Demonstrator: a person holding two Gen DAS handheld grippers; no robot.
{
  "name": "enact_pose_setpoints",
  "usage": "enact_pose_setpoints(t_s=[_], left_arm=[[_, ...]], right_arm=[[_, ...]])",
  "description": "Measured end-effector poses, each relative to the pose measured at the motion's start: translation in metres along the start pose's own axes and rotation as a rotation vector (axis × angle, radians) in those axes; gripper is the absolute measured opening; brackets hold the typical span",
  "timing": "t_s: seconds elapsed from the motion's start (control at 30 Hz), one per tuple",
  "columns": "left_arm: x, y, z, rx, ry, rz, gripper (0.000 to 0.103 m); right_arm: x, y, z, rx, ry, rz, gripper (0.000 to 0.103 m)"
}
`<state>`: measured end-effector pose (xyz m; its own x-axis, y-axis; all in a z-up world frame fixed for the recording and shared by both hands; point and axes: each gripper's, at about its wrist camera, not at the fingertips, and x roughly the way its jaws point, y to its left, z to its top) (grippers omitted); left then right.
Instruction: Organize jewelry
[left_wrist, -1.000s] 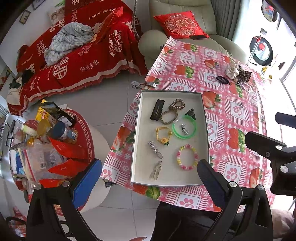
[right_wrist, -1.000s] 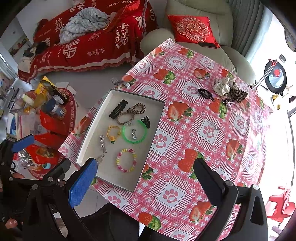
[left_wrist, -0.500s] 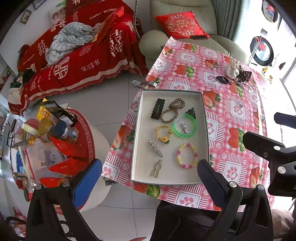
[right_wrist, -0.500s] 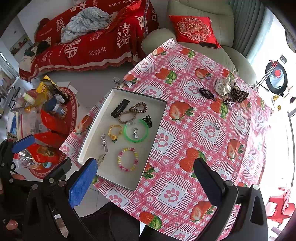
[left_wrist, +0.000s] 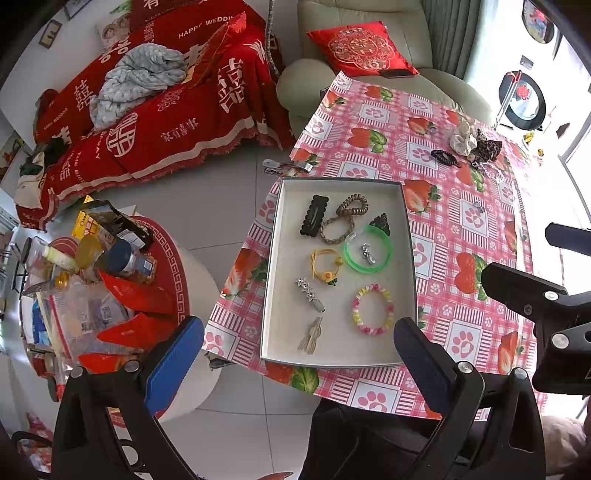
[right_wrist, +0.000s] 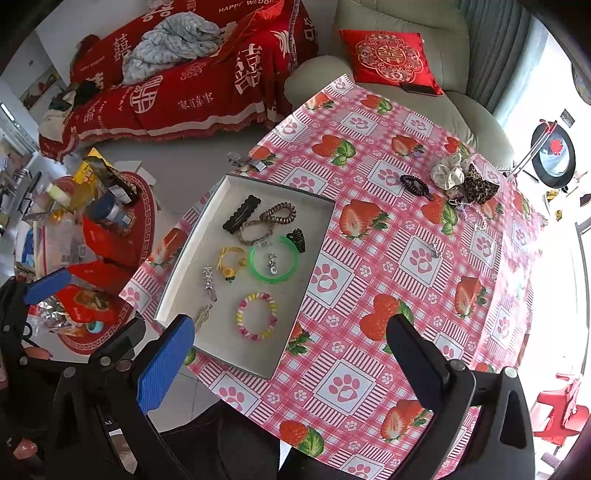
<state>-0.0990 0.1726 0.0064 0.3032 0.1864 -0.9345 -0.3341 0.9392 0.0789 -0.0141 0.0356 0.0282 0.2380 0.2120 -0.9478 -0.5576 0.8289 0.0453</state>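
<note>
A shallow white tray (left_wrist: 280, 258) (right_wrist: 184, 280) lies at the table's left edge and holds several pieces: a green bangle (left_wrist: 367, 249) (right_wrist: 274, 259), a pastel bead bracelet (left_wrist: 371, 309) (right_wrist: 257, 315), a black hair clip (left_wrist: 314, 215) and a brown coil tie (left_wrist: 352, 205). On the cloth farther back lie a black hair tie (left_wrist: 445, 157) (right_wrist: 415, 184), a cream scrunchie (right_wrist: 448, 173), a leopard scrunchie (right_wrist: 476, 186) and a small silver piece (right_wrist: 435, 250). My left gripper (left_wrist: 299, 354) and right gripper (right_wrist: 291, 350) are both open and empty, held above the table's near edge.
The table wears a pink strawberry and paw-print cloth (right_wrist: 406, 295). A round red side table (left_wrist: 110, 280) crowded with bottles and packets stands to the left. A red-covered sofa (left_wrist: 147, 103) and a cream armchair (left_wrist: 369, 22) stand behind.
Both views have shifted only slightly; the tray sits a little nearer in the right wrist view. Nothing was picked up or released.
</note>
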Motion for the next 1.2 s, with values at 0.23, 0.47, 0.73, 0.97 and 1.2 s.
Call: enact_pose_setpoints(t_s=[0.23,0.47,0.73,0.97,1.2], left_arm=[[0.0001,-0.0004,0.0001,-0.001,0.001,0.001,0.103],[0.0001,-0.0009,0.0003,-0.002,0.001,0.001,0.103],[0.0001,-0.0013,0.0008,-0.003,0.001,0.002,0.103],[-0.0015,-0.0024,-0.0018,0.000,-0.002,0.003,0.103],[-0.0013,-0.0026,-0.0013,0.001,-0.002,0.004,0.103]], right_arm=[[0.0008,-0.0001,0.0000,0.000,0.000,0.000,0.103],[0.0009,0.0002,0.0004,0.002,0.000,-0.001,0.103],[0.0013,-0.0007,0.0006,0.001,0.000,0.000,0.103],[0.0005,-0.0003,0.0011,0.000,0.000,0.000,0.103],[0.0007,-0.0008,0.0007,0.000,0.000,0.001,0.103]])
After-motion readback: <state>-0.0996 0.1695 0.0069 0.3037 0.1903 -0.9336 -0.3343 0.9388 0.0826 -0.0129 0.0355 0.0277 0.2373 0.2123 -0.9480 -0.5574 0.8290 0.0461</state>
